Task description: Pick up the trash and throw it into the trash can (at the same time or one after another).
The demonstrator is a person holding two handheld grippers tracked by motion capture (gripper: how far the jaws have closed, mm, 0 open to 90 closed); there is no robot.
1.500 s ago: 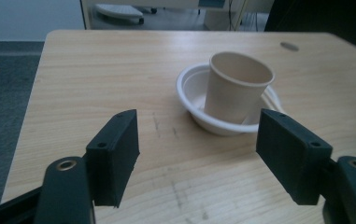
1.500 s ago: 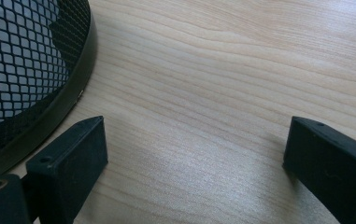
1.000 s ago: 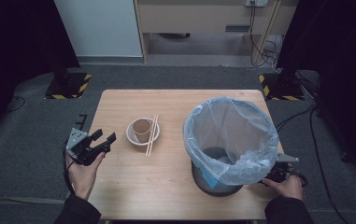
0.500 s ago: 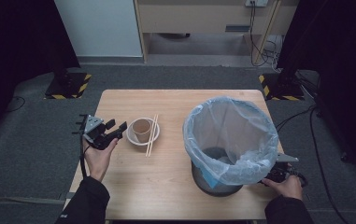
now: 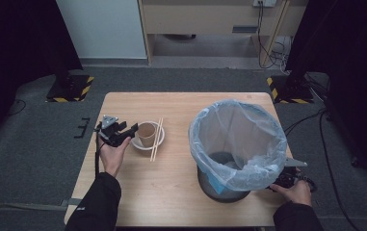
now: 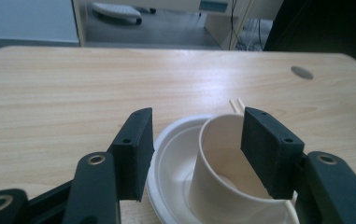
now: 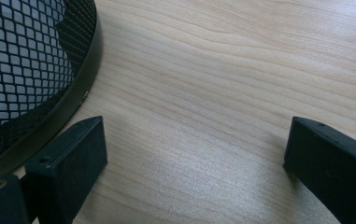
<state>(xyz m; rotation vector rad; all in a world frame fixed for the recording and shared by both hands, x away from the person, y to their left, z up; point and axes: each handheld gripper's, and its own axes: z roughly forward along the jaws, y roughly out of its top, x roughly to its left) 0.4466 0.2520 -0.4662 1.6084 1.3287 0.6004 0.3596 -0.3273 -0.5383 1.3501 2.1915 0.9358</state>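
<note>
Straddling the cup [image 6: 222, 172] low in my left gripper view, my left gripper [image 6: 192, 149] has been narrowing, its jaws part-open with one inside the rim, one outside, and I can't tell if they touch. The frame edge cuts off the cup's base. It stands in a bowl [image 5: 158, 143], left of centre. Chopsticks [image 5: 156, 139] lie across it. My right gripper [image 7: 194, 154] gapes empty beside the bin [image 5: 229, 187], which hides most of it.

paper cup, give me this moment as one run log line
left gripper: open, closing around paper cup in bowl | right gripper: open beside bin

A lab: black curtains [image 5: 17, 48], hazard-striped stand bases [image 5: 70, 88], floor cables [image 5: 272, 53].
</note>
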